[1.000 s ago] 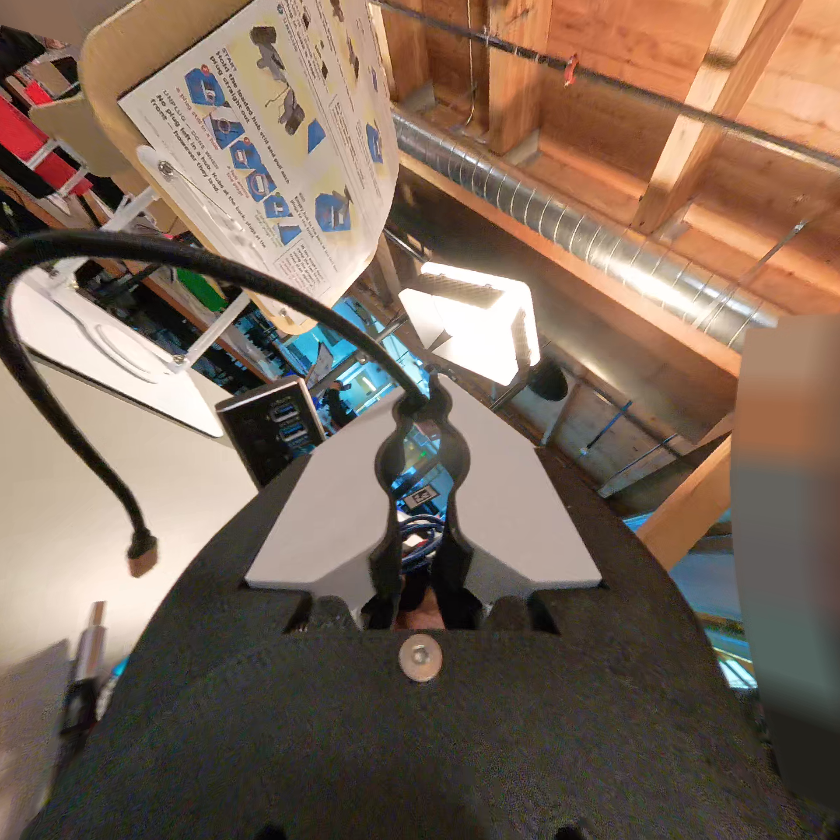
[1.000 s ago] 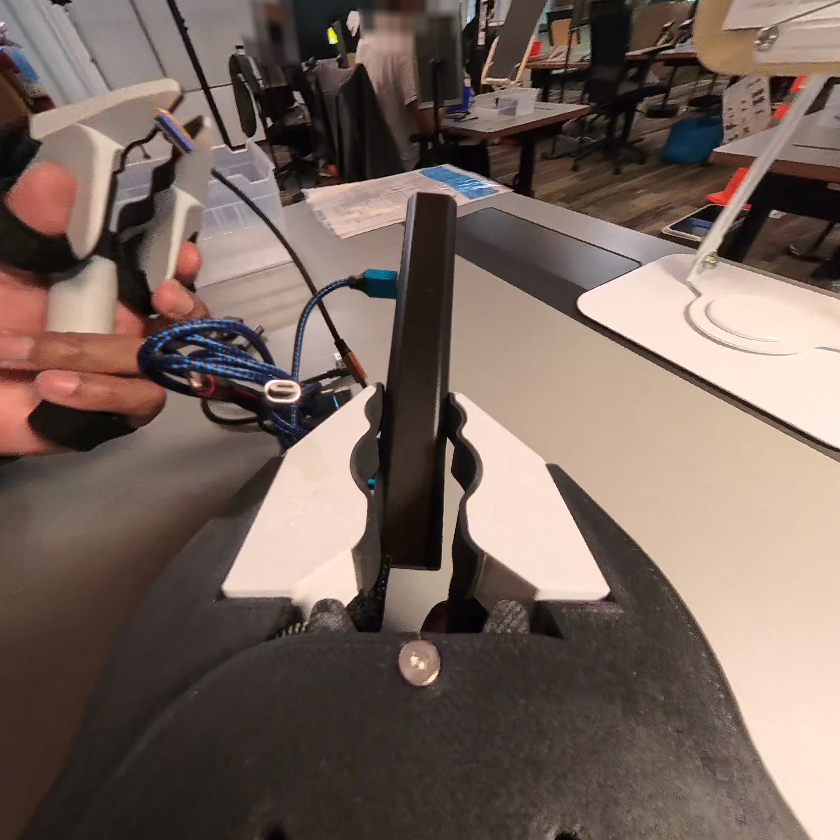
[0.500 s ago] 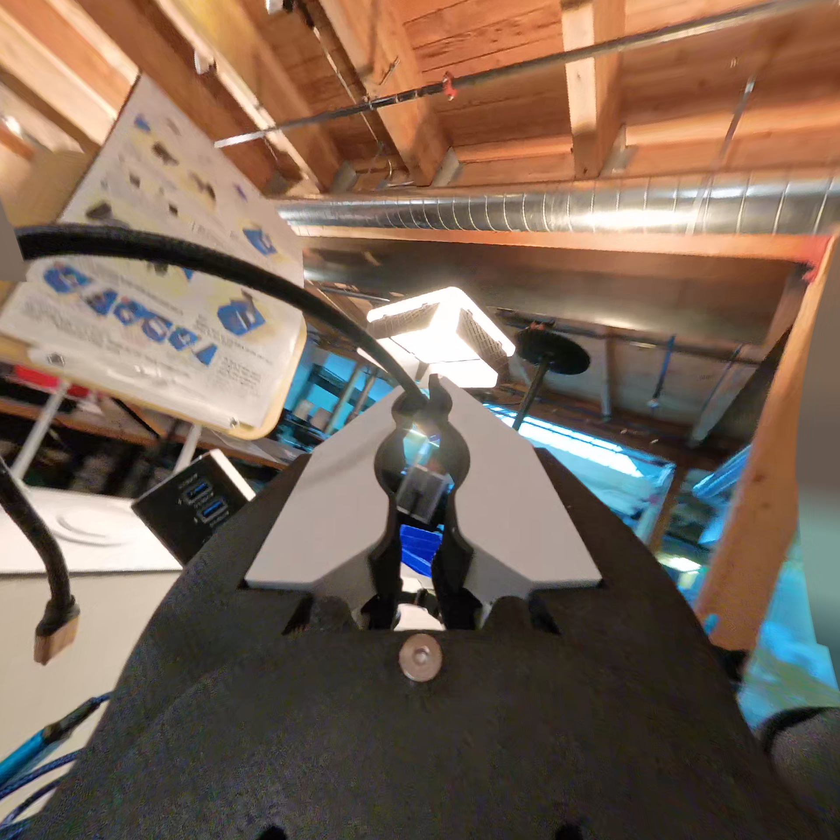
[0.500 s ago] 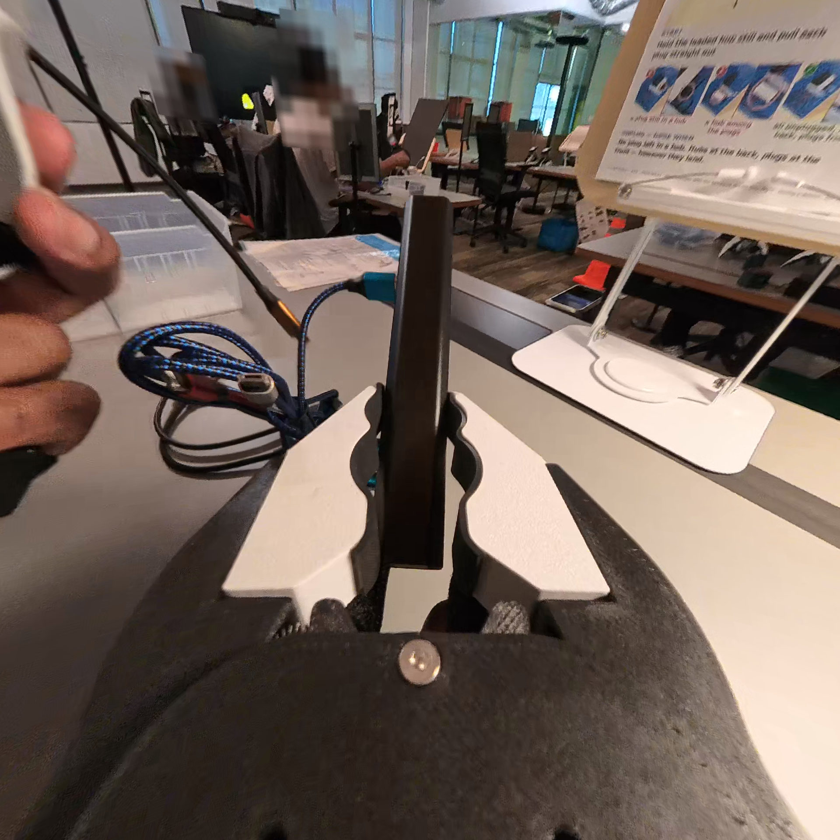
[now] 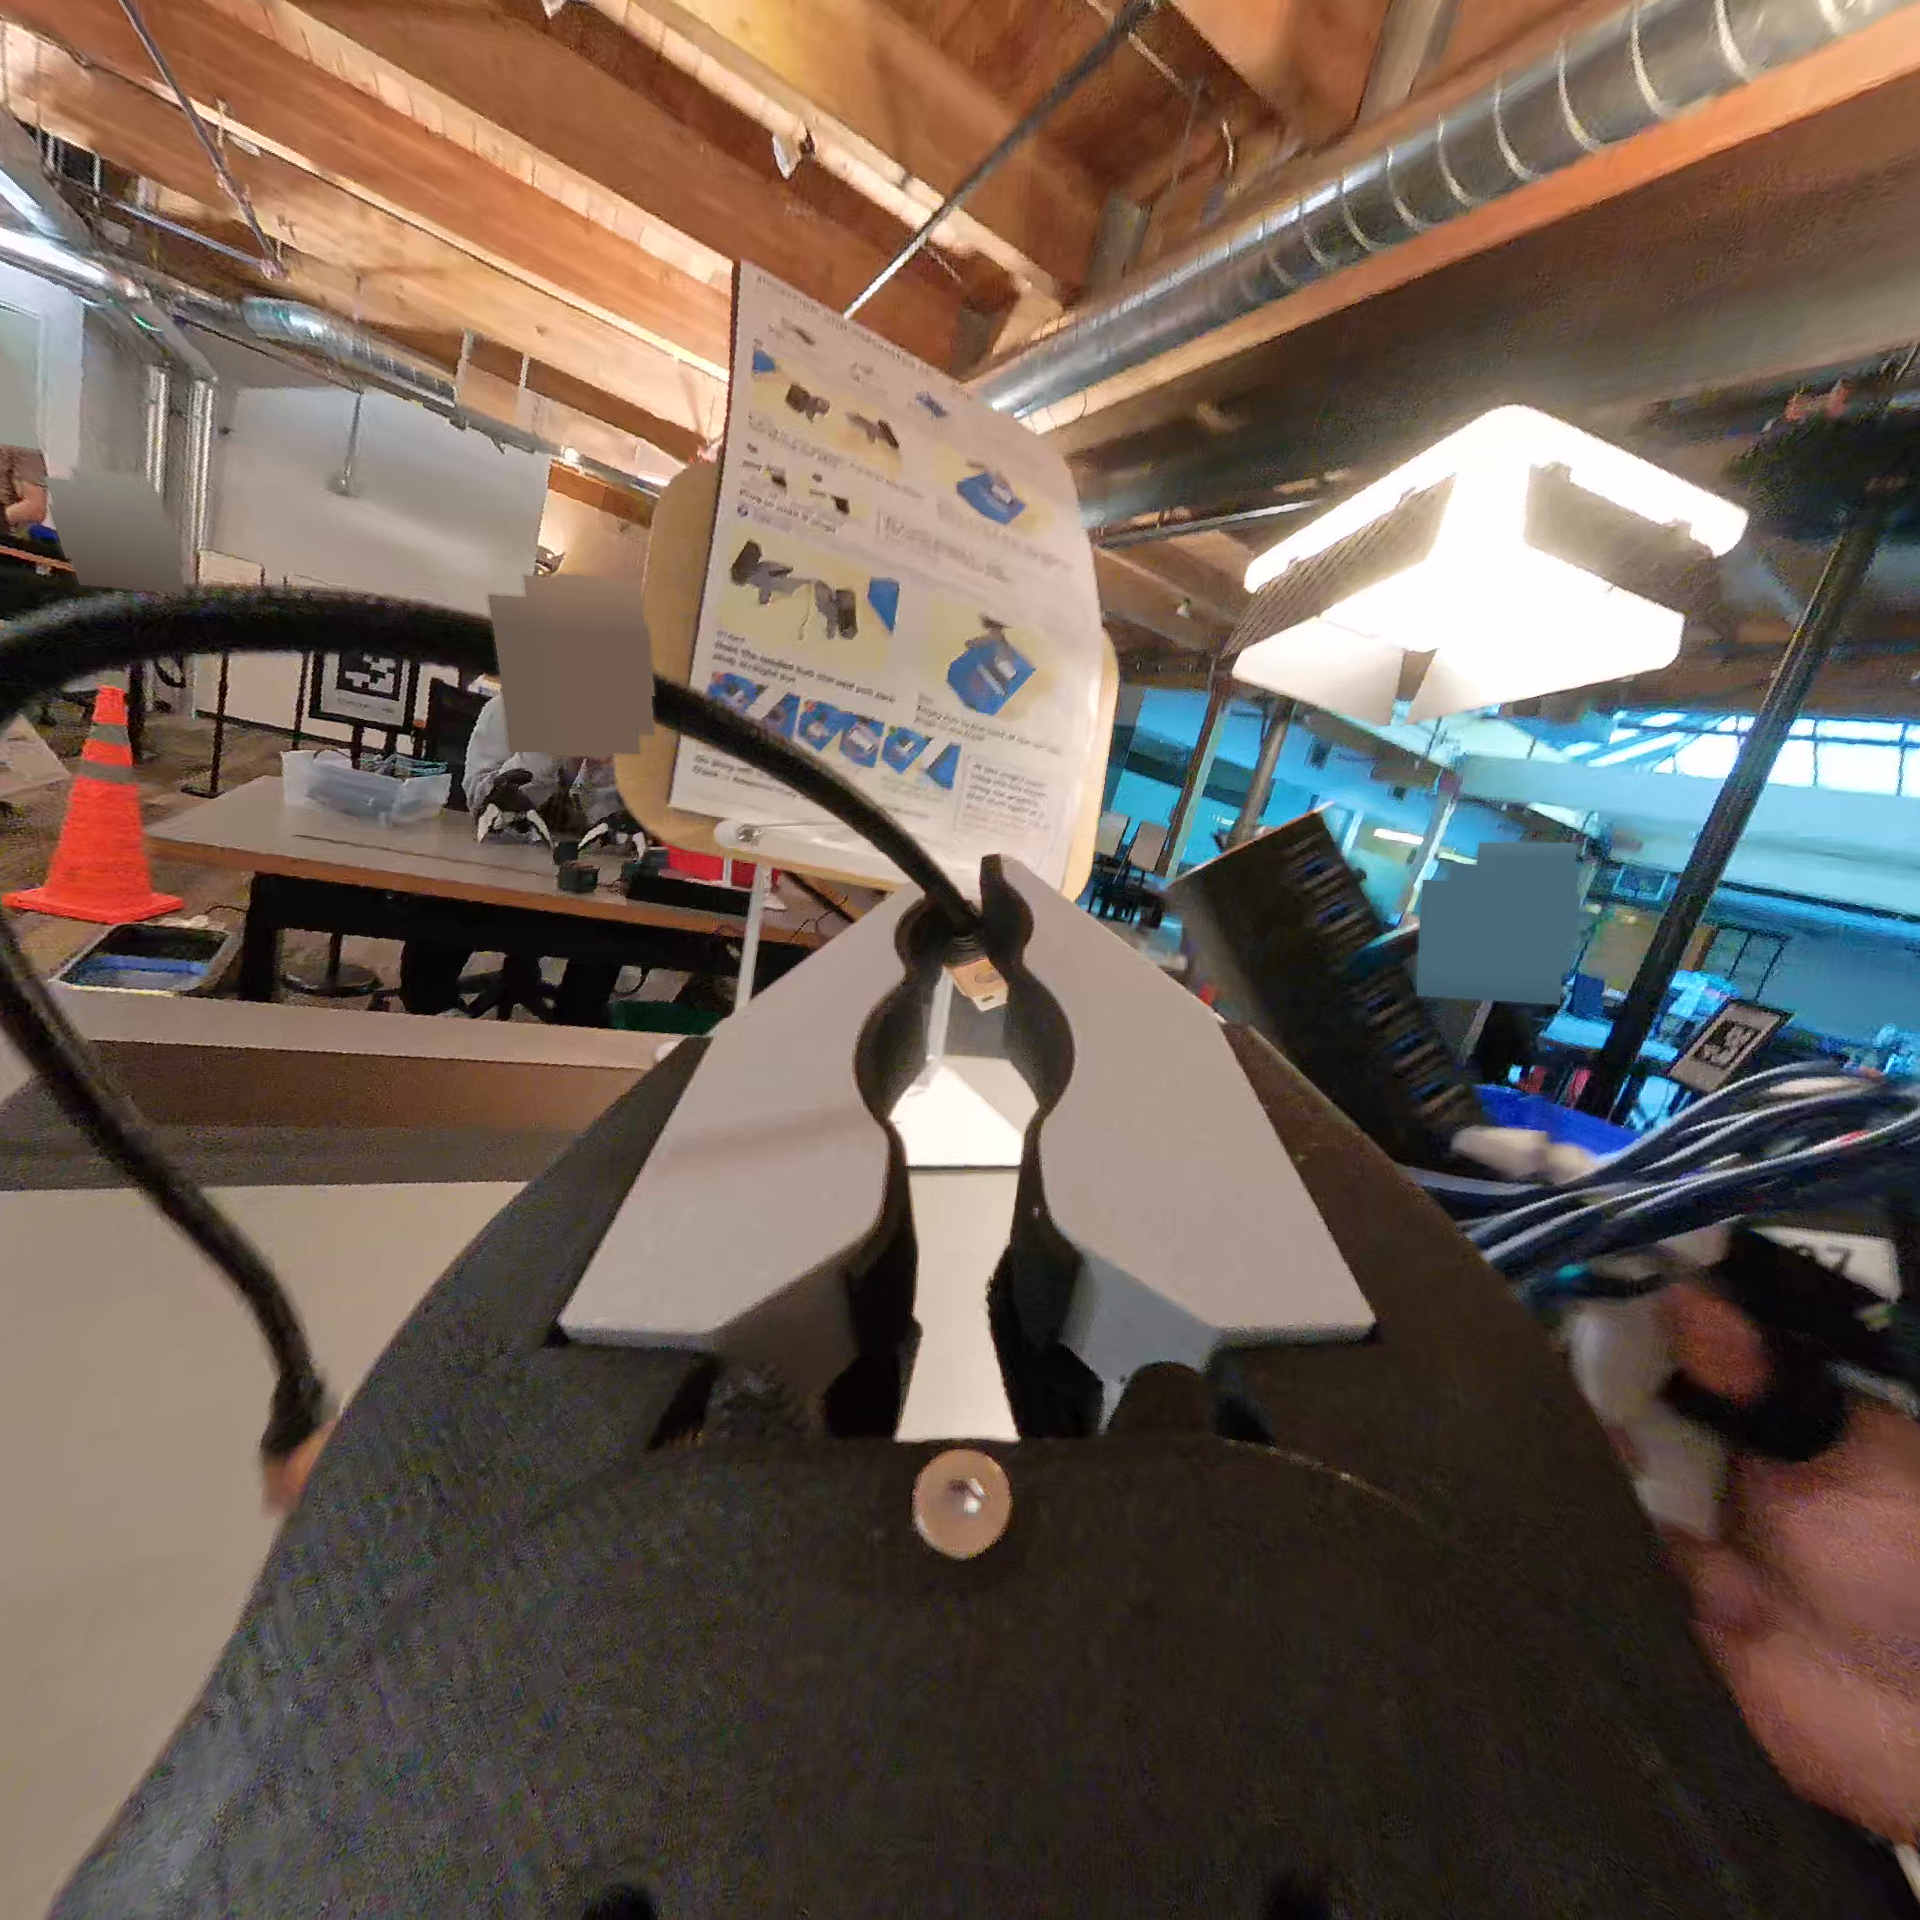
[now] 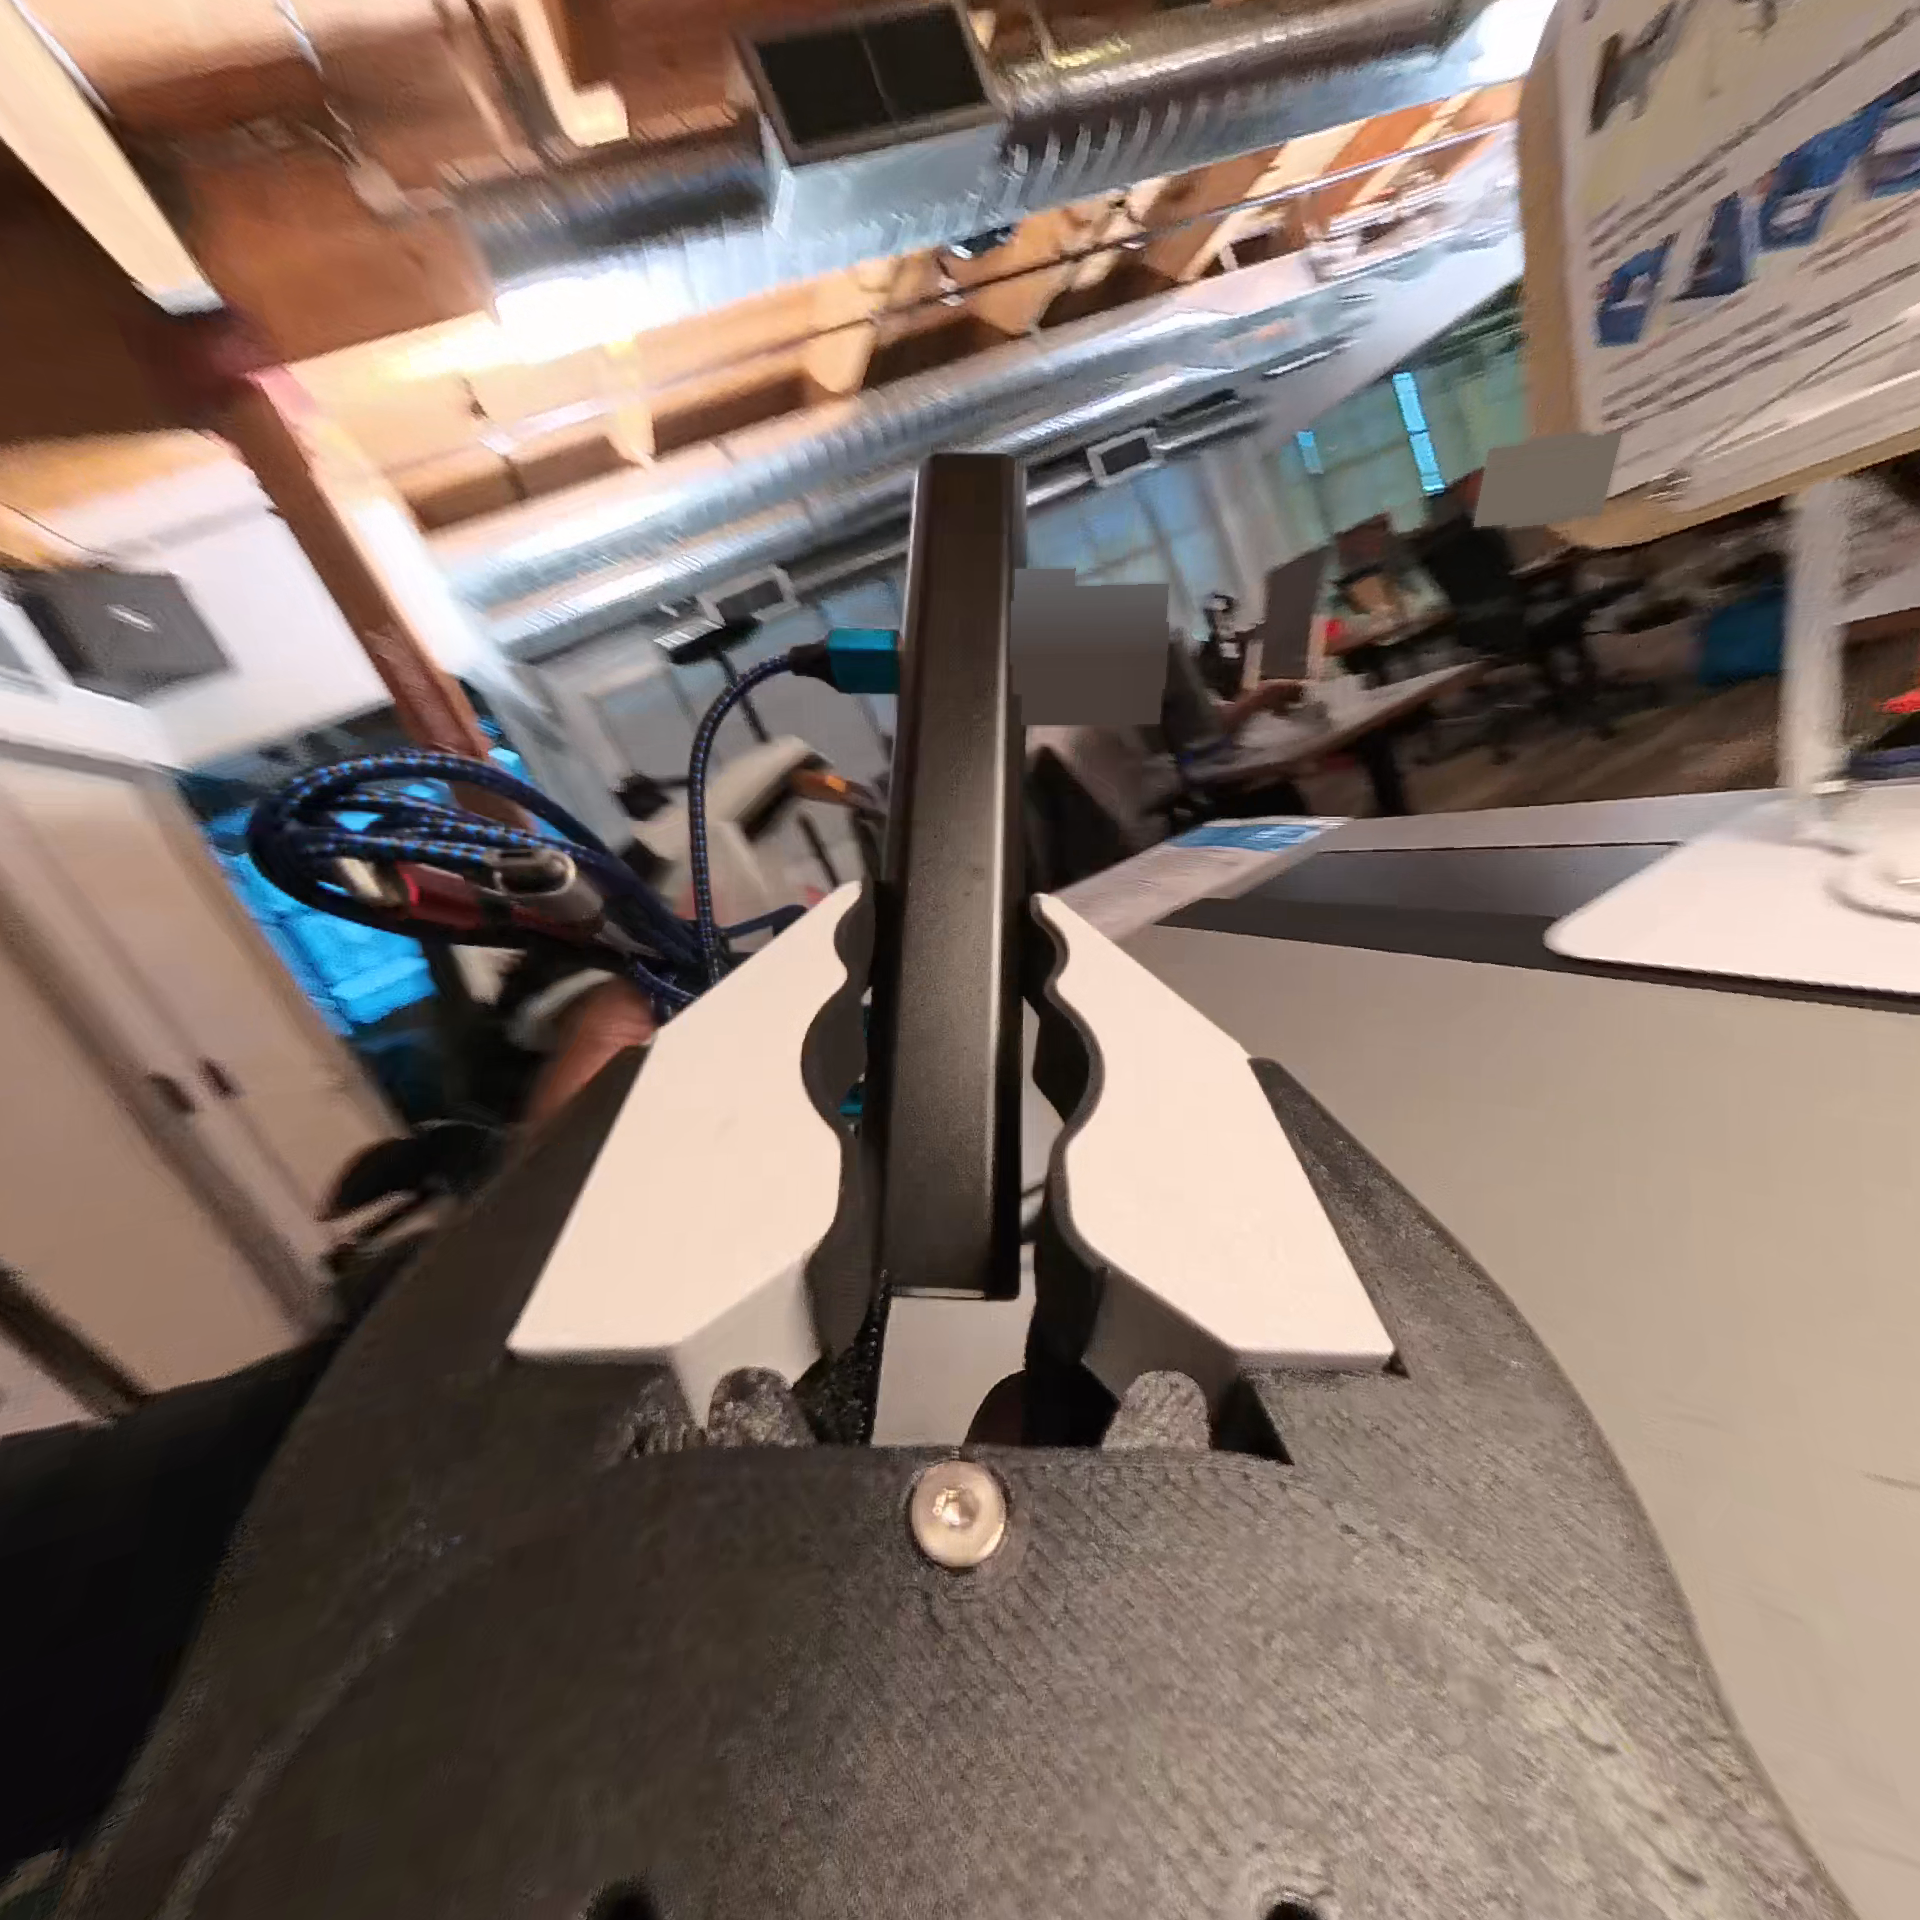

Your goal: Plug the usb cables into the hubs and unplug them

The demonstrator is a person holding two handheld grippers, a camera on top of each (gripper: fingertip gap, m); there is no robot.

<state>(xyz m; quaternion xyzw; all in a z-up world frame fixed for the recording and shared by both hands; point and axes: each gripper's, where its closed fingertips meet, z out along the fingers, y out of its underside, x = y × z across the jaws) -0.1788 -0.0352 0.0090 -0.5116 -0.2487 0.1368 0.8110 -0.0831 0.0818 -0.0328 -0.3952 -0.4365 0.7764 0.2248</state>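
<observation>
Much of the right wrist view is smeared by motion: the ceiling, the room and the far desks are blurred, and the sheet [image 6: 1756, 208] on its stand is cut off at the right edge. In the left wrist view the lower right corner is blurred too, where a hand [image 5: 1808, 1621] and the white fingers of the right gripper show only in part, with blue cables [image 5: 1683, 1174] streaming past.

The left gripper [image 5: 961, 920] has its fingers pressed together at the tips, pinching a black cable [image 5: 208, 623] just behind its gold plug [image 5: 977, 982]. The plug points back between the fingers, so its face is hard to make out. The cable arches up and to the left, leaves the picture, and comes back down to a far end [image 5: 286, 1439] that is blurred against the grey table [image 5: 125, 1351].

The right gripper [image 6: 951, 914] clamps a black hub [image 6: 956, 883] edge-on and upright between its fingers, above the table [image 6: 1558, 1143]. The hub's ports face left and cannot be seen here. A teal plug [image 6: 857, 660] on a blue braided cable [image 6: 717, 748] sits in its left side near the top. A bundle of blue cables [image 6: 416, 831] with red and silver plugs hangs to the left, blurred

In the left wrist view the hub [image 5: 1320, 987] shows tilted, to the right of the left gripper, its blue ports in a row
</observation>
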